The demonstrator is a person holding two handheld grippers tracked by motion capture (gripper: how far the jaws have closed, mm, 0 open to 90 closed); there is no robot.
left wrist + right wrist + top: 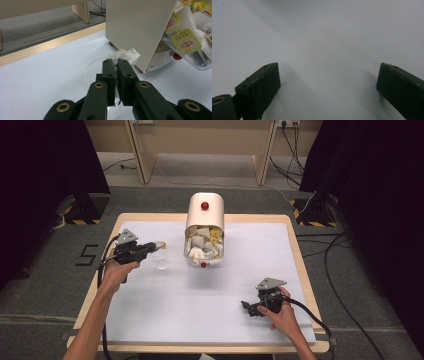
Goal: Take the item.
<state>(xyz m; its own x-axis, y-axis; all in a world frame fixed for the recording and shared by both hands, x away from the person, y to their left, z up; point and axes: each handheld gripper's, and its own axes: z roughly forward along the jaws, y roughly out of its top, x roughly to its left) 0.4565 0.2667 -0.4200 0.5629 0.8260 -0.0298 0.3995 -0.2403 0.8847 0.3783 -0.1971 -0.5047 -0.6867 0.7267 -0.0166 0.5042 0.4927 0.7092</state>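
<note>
A cream box point(204, 210) with red knobs stands at the table's middle back. Its clear front bin point(203, 247) is tipped open and full of tea bags point(186, 42). My left gripper point(155, 246) is shut on a white tea bag point(161, 244) to the left of the box. In the left gripper view the bag point(127, 55) sticks out past the closed tips point(117, 62), over a clear round cup point(87, 72). That cup point(162, 264) stands on the mat just below the gripper. My right gripper point(248, 308) rests low at the front right, jaws wide apart point(328, 75) over bare mat.
A white mat point(200, 305) covers the wooden table point(300, 250). Cables point(340, 270) run over the floor to the right. A wooden frame point(145, 160) stands behind the table. The person's forearms come in from the bottom edge.
</note>
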